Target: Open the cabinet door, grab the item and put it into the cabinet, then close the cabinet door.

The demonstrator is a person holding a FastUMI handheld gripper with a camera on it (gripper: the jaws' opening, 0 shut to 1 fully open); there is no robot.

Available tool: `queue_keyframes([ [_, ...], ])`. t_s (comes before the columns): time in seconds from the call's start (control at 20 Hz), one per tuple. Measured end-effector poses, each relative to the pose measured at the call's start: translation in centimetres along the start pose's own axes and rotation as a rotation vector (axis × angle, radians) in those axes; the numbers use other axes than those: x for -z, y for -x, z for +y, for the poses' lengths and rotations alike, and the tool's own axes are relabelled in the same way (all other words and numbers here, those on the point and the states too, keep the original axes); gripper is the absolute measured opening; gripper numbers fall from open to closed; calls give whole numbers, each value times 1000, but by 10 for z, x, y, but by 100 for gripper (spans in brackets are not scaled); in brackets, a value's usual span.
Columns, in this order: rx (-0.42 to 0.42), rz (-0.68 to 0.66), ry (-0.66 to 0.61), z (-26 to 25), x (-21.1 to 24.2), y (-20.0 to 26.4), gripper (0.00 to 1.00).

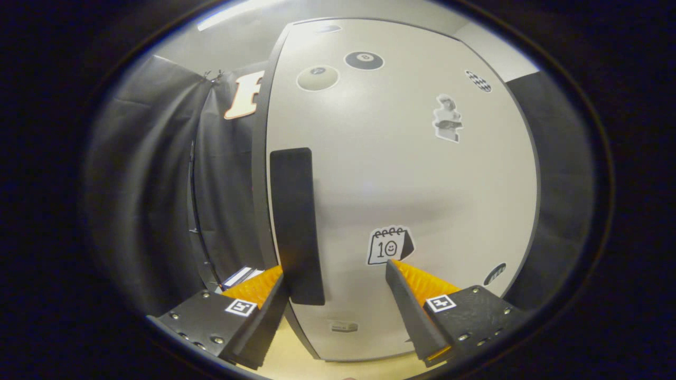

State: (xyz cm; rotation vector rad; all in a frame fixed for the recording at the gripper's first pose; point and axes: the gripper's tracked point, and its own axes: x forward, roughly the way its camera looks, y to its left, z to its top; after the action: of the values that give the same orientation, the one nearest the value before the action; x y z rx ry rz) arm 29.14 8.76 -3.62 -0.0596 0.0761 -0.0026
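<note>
The tool [335, 287] hangs with fingers spread apart at the closed cabinet door [401, 174], its left finger [261, 303] beside the door's dark vertical handle [296, 227], a calendar sticker [390, 245] just above the right finger [417, 301].

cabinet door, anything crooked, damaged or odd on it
Nothing stands out. The cabinet door is shut and undamaged, its stickers flat. The open gripper is up against it, the black handle beside its left finger.

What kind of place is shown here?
Probably a staged recording booth: a sticker-covered white cabinet door with a black handle, black cloth walls, and an open tool near the handle.
</note>
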Motion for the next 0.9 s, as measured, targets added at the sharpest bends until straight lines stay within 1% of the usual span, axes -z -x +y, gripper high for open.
queue_keyframes([
  [0.2,1,-9,-9,0,-1,-1,100],
  [0.35,-57,71,-70,11,9,13,100],
  [0.4,-71,68,-79,13,6,24,100],
  [0.55,-67,31,-37,8,-4,72,100],
  [0.65,-58,38,-31,1,-6,106,100],
  [0.9,10,-2,-32,-27,-26,185,100],
])
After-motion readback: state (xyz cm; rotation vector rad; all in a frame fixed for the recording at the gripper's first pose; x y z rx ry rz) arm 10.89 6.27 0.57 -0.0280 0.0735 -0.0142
